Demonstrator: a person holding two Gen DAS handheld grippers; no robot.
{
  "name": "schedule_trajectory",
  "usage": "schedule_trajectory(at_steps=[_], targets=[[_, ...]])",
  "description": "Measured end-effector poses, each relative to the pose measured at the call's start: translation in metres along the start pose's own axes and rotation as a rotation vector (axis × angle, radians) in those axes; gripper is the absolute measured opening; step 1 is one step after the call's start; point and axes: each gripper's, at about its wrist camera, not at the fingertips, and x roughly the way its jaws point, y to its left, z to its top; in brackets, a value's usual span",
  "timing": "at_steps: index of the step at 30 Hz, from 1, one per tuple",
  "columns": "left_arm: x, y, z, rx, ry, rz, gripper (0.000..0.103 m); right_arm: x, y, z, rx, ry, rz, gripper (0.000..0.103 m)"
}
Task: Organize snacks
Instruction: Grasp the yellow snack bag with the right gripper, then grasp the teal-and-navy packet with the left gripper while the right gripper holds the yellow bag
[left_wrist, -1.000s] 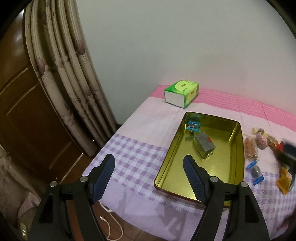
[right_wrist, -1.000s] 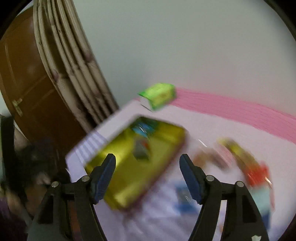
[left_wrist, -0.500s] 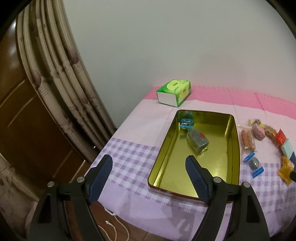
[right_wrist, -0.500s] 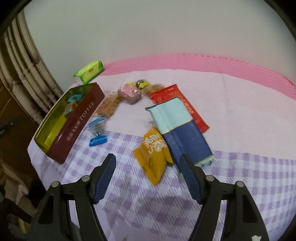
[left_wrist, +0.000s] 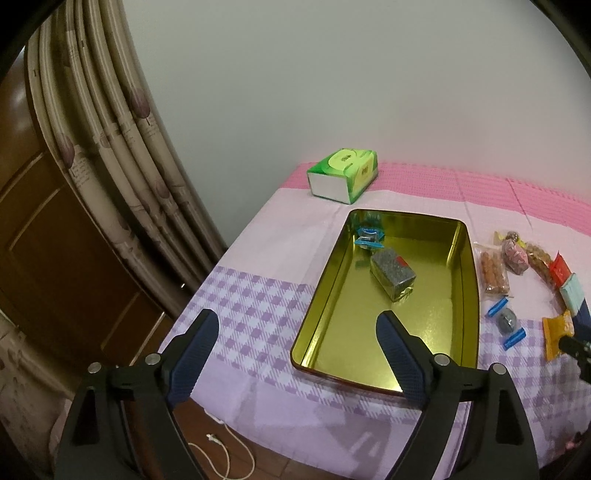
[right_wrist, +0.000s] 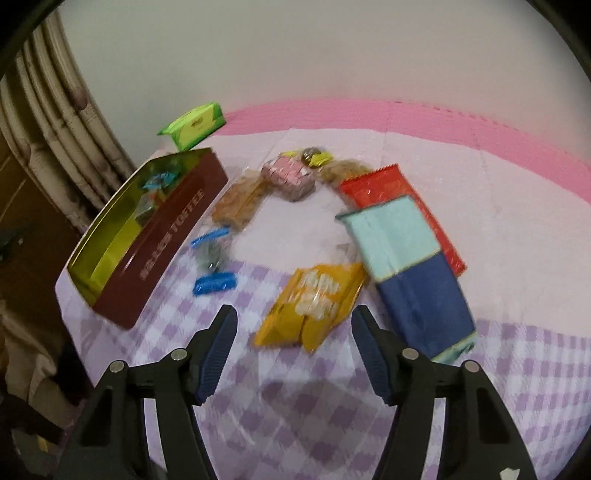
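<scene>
Your left gripper (left_wrist: 297, 338) hangs over the near corner of the table (left_wrist: 258, 295), jaws spread wide w/ nothing between them; they've just been opening further. Thru the gap you see checked purple cloth and the near-left corner of the tin (left_wrist: 466, 258).

Your right gripper (right_wrist: 293, 332) points down at the yellow snack bag (right_wrist: 314, 302), which lies flat on the cloth just ahead of the fingertips. Jaws are apart, not touching it, and have just been closing in some. View's a bit blurred.

Where stuff is:
- Tin: open, gold inside, dark red outside, left of the loose snacks. Inside: a grey wrapped block (left_wrist: 393, 273) near the middle and a blue candy (left_wrist: 369, 236) at the far end.
- Blue-ended candy (right_wrist: 212, 260) on the cloth betw. tin and yellow bag.
- Teal-and-navy packet (right_wrist: 410, 273) just right of the yellow bag, lying partly over a red packet (right_wrist: 388, 188).
- Pink pack (right_wrist: 290, 177) and a clear bag of brown bites (right_wrist: 240, 201) further back.
- Green tissue box (left_wrist: 343, 173) at the far edge near the wall, beyond the tin.

Curtain (left_wrist: 110, 147) hangs left of the table.
</scene>
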Motion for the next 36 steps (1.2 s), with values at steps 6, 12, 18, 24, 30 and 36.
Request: schedule_trajectory(at_steps=[6,12,18,24,30,36], targets=[[0.001,-0.006,0.000,0.024,-0.009,0.007,0.087,0.031,-0.002,0.013,0.001,0.068,-0.017,0.050],[-0.017,-0.008,0.003,0.037,-0.096,-0.021,0.087,0.026,0.005,0.009,-0.039,0.063,-0.013,0.031],[-0.045,-0.031,0.003,0.100,-0.096,-0.293,0.087,-0.057,-0.034,-0.019,0.021,-0.057,-0.036,0.030],[-0.050,-0.105,0.017,0.142,0.158,-0.726,0.087,-0.104,-0.124,-0.073,0.153,-0.075,-0.208,0.031],[-0.011,-0.231,0.028,0.160,0.433,-0.857,0.087,-0.110,-0.158,-0.106,0.224,-0.106,-0.210,0.032],[0.027,-0.312,0.025,0.195,0.555,-0.781,0.087,-0.107,-0.164,-0.115,0.258,-0.142,-0.156,0.032]])
